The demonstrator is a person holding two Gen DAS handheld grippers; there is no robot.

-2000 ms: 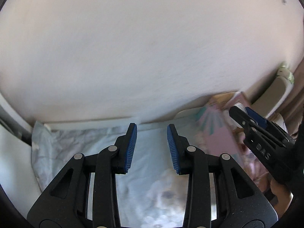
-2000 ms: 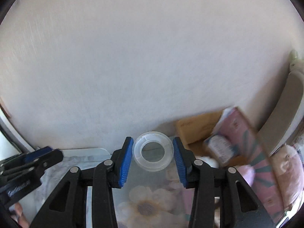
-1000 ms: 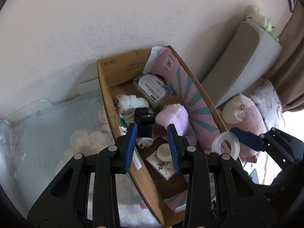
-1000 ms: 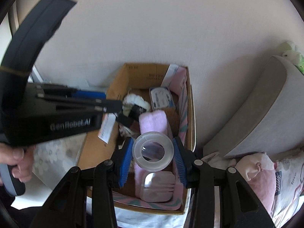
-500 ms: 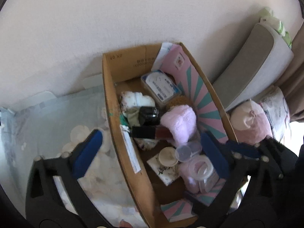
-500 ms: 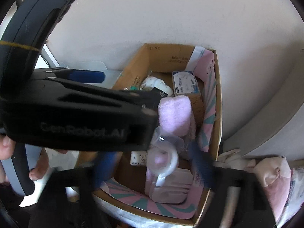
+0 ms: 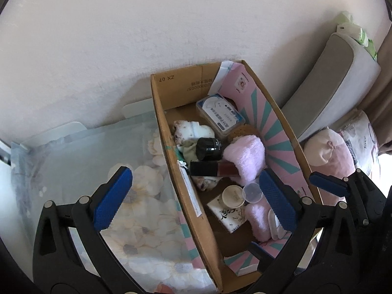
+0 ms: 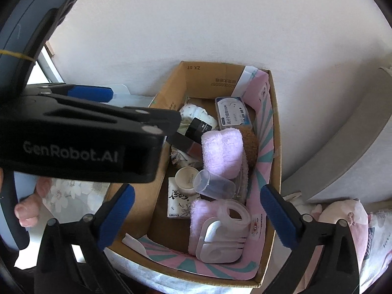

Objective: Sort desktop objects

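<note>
Standing against a white wall, the cardboard box lies beneath both wide-open claws, the right still opening.

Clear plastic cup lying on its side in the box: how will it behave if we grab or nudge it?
The clear cup looks thin-walled and empty, so probably light and easy to squash. Lying on its side, it may roll off the pink towel. Smooth plastic could slip between pads.

Home bedroom, pink plush pillows (bedside), floral cloth, cardboard box of toiletries
</note>
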